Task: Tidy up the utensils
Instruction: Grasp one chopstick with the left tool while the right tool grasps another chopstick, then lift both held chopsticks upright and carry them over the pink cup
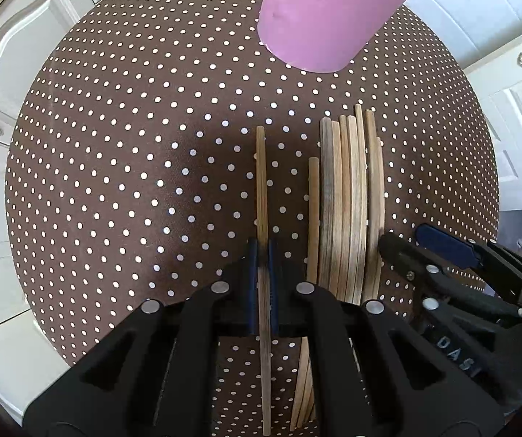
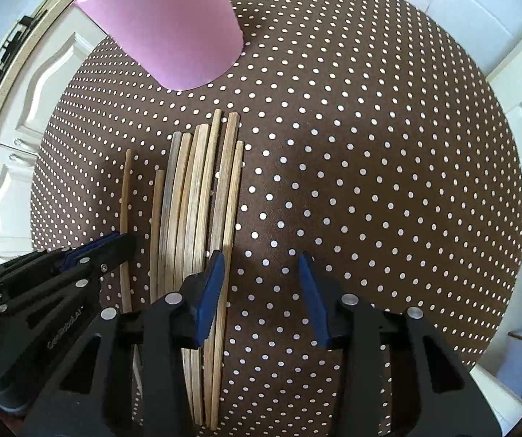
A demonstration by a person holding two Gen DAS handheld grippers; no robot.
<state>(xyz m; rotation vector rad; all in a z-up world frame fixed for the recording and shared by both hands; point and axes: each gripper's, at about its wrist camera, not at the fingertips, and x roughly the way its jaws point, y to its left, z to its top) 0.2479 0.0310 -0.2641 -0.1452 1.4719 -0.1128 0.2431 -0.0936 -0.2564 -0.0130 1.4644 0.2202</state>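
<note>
Chopsticks (image 1: 348,200), a bamboo bundle lying side by side on the polka-dot counter (image 1: 115,182), long axes running away from both cameras toward the pink cup (image 1: 330,14). Probably laid flat and parallel so single sticks can be peeled off from either edge and dropped into that cup, which stands upright just beyond the far tips. Two sticks set apart on the bundle's left: a short loose stick (image 1: 313,218) just beside the pile, and a single chopstick (image 1: 261,189) farther left, well clear of the rest.

Left gripper (image 1: 263,255) pointing steeply down, blue pads pinched fully together on the near part of that single chopstick, the stick running straight out between them; likely separated so the grip catches one piece only.

Right gripper (image 2: 261,284) pointing straight down over the bundle's right edge, jaws partway open with only dotted cloth between them, nothing held. Its left pad (image 2: 212,284) sitting over the outermost sticks; the bundle otherwise lying just left of the gap, not within it.
</note>
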